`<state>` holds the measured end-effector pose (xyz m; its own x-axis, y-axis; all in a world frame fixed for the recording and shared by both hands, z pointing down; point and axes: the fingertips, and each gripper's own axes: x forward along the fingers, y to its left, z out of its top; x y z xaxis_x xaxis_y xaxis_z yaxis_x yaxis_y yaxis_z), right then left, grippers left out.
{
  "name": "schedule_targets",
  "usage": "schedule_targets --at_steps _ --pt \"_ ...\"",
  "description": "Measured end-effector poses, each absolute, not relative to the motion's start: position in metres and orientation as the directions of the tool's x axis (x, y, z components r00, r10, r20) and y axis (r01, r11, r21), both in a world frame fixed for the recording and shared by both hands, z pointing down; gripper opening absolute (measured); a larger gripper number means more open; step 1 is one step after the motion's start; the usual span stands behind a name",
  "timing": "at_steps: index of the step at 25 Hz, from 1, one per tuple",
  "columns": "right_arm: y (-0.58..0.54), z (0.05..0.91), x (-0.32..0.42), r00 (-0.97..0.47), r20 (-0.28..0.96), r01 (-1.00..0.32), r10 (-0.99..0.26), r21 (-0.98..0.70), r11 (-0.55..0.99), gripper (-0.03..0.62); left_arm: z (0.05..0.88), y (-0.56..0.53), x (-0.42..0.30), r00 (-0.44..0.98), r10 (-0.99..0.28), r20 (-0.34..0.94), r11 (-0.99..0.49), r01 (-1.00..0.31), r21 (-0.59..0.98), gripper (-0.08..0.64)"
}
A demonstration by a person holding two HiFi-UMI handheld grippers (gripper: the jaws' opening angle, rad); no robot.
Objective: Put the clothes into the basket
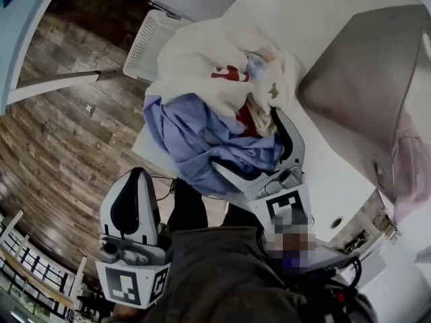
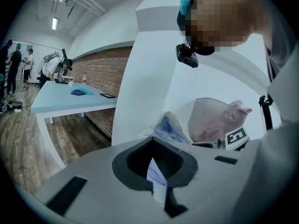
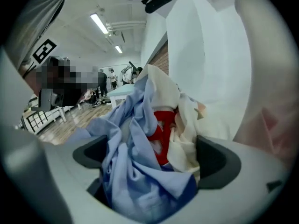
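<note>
A heap of clothes sits on top of the white slatted basket (image 1: 151, 42): a cream garment (image 1: 202, 59) with a red print above a light blue shirt (image 1: 195, 136). My right gripper (image 1: 246, 140) is open, its jaws spread wide around the near side of the heap. In the right gripper view the blue shirt (image 3: 135, 171) and cream garment (image 3: 163, 87) bulge loosely between the jaws of the right gripper (image 3: 154, 162). My left gripper (image 1: 137, 180) hangs low at the left, away from the heap, shut and holding nothing. The left gripper (image 2: 156, 171) points toward the clothes (image 2: 170, 129).
A white table (image 1: 323, 167) runs along the right, bearing a grey bin (image 1: 363, 79) with pink cloth (image 1: 411, 167) beside it. Wooden floor (image 1: 60, 147) lies to the left of the basket. A blue table (image 2: 65, 99) and several people stand far off.
</note>
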<state>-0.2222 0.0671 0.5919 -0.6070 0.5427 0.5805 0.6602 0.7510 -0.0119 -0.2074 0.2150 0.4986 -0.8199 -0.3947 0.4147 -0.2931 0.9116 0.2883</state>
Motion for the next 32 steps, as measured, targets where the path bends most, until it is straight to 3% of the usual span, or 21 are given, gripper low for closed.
schedule_targets --at_steps 5,12,15,24,32 --pt "0.069 0.589 -0.221 -0.567 0.607 0.687 0.557 -0.024 0.726 0.563 0.498 0.222 -0.202 -0.823 -0.387 0.416 0.912 -0.277 0.301 0.008" --pt "0.08 0.59 -0.199 -0.535 0.619 0.715 0.575 -0.03 0.698 0.205 0.483 0.216 -0.194 -0.839 -0.386 0.384 0.912 -0.286 0.293 0.008" --pt "0.086 0.591 -0.198 -0.566 0.604 0.694 0.561 -0.018 0.72 0.121 0.475 0.22 -0.19 -0.85 -0.383 0.363 0.915 -0.295 0.276 0.008" --pt "0.092 0.531 -0.192 -0.649 0.517 0.675 0.558 0.052 0.736 0.092 0.419 0.221 -0.165 -0.888 -0.363 0.282 0.923 -0.303 0.236 0.008" --pt "0.102 0.437 -0.218 -0.734 0.349 0.656 0.582 0.144 0.741 0.091 0.345 0.222 -0.147 -0.933 -0.335 0.13 0.931 -0.306 0.198 0.008"
